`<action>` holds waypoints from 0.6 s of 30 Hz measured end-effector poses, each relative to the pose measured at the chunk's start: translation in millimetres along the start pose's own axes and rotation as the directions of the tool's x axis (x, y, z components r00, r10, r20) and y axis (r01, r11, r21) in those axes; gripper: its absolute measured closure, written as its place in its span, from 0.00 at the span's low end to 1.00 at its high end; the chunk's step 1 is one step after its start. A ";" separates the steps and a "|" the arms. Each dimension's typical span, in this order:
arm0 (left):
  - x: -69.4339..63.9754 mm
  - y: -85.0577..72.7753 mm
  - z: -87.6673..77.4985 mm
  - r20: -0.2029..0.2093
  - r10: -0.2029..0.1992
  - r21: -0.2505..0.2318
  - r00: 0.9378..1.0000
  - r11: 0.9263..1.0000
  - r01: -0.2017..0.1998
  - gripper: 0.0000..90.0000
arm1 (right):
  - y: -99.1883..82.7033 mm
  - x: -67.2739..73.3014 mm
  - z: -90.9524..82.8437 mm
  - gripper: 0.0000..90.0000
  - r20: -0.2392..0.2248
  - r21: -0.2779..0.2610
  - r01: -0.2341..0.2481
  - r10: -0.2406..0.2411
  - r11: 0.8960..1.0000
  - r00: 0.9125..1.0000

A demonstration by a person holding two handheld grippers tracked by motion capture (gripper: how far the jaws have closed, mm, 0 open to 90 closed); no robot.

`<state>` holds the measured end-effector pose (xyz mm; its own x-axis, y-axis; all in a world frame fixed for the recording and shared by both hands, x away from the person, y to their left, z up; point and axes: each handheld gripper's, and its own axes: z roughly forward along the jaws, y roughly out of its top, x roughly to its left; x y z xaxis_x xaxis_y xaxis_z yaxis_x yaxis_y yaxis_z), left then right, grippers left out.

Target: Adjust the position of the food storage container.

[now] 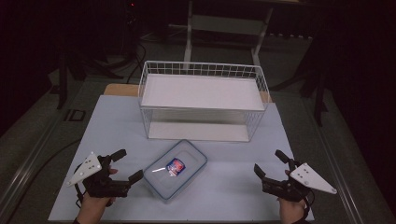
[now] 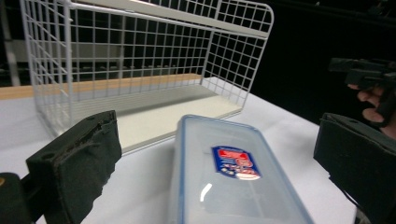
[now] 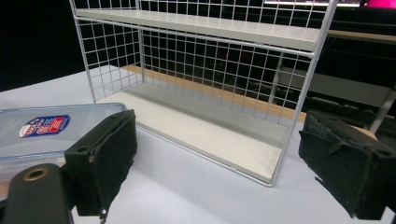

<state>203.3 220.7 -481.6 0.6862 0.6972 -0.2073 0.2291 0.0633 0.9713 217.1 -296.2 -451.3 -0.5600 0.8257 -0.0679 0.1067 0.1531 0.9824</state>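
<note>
A clear lidded plastic box [image 1: 175, 169] with a red and blue label lies on the white table between both hands. Its lid fills the lower middle of the left gripper view [image 2: 231, 179] and the left edge of the right gripper view [image 3: 42, 133]. Behind it stands a white wire shelf rack [image 1: 203, 100] with two shelves [image 2: 140, 70] [image 3: 205, 84]. My left gripper [image 1: 130, 165] sits at the box's left, jaws wide apart and empty. My right gripper [image 1: 270, 163] rests at the table's right, open too, with nothing between its pads.
The white table top [image 1: 116, 126] ends close to both hands at the front. Dark floor, cables and a white stand frame [image 1: 224, 28] lie beyond the rack. The right hand and its gripper [image 2: 369, 79] appear far right in the left gripper view.
</note>
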 end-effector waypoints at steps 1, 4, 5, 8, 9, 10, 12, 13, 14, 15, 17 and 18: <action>-1.3 0.5 0.3 0.009 -0.007 0.000 1.000 1.000 0.007 0.01 | 0.0 0.0 0.0 0.12 0.000 0.000 0.000 0.000 1.000 1.000; -7.3 0.2 1.7 0.038 -0.018 0.022 0.999 1.000 0.017 0.01 | 3.9 2.6 -0.5 0.12 0.005 0.010 0.003 -0.003 1.000 1.000; -10.0 -0.2 2.9 0.046 -0.022 0.033 0.999 0.999 0.020 0.01 | 4.9 3.5 -1.2 0.12 0.004 0.010 0.001 -0.001 1.000 1.000; -19.9 1.3 7.3 0.073 -0.029 0.071 0.997 0.997 0.024 0.01 | 8.7 6.2 -2.4 0.13 -0.003 0.033 0.004 -0.004 0.999 1.000; -21.9 1.9 8.3 0.079 -0.038 0.074 0.996 0.997 0.032 0.01 | 10.7 6.4 -3.3 0.13 0.001 0.031 0.007 -0.007 1.000 1.000; -25.4 3.0 10.2 0.082 -0.038 0.085 0.996 0.996 0.031 0.01 | 12.3 6.1 -4.1 0.13 0.002 0.027 0.001 -0.001 1.000 1.000; -31.4 4.3 13.6 0.094 -0.029 0.102 0.995 0.995 0.019 0.01 | 17.4 3.9 -5.5 0.13 0.007 0.021 -0.018 0.018 1.000 1.000; -33.5 4.5 14.8 0.108 -0.024 0.112 0.994 0.994 0.012 0.01 | 20.9 2.3 -6.5 0.13 0.000 0.016 -0.027 0.027 0.999 1.000; -33.5 4.5 14.8 0.108 -0.024 0.112 0.994 0.994 0.012 0.01 | 22.9 1.6 -7.2 0.13 0.003 0.013 -0.025 0.025 1.000 1.000; -41.0 3.6 19.8 0.122 -0.007 0.151 0.992 0.988 -0.012 0.01 | 26.7 0.7 -8.7 0.13 0.013 0.006 -0.021 0.021 1.000 1.000; -46.6 0.9 24.8 0.150 -0.012 0.190 0.989 0.982 -0.017 0.01 | 30.2 -0.5 -10.1 0.13 0.010 -0.004 -0.027 0.028 1.000 1.000; -49.7 -0.9 27.4 0.159 -0.017 0.206 0.987 0.979 -0.016 0.01 | 31.8 -0.7 -10.4 0.13 0.009 -0.010 -0.030 0.030 0.999 1.000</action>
<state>187.8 166.4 -475.4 0.7832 0.5736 -0.2400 0.3551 -0.0959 0.9299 212.4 -297.6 -418.2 -0.5495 0.8345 -0.0395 0.1156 0.1228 0.9857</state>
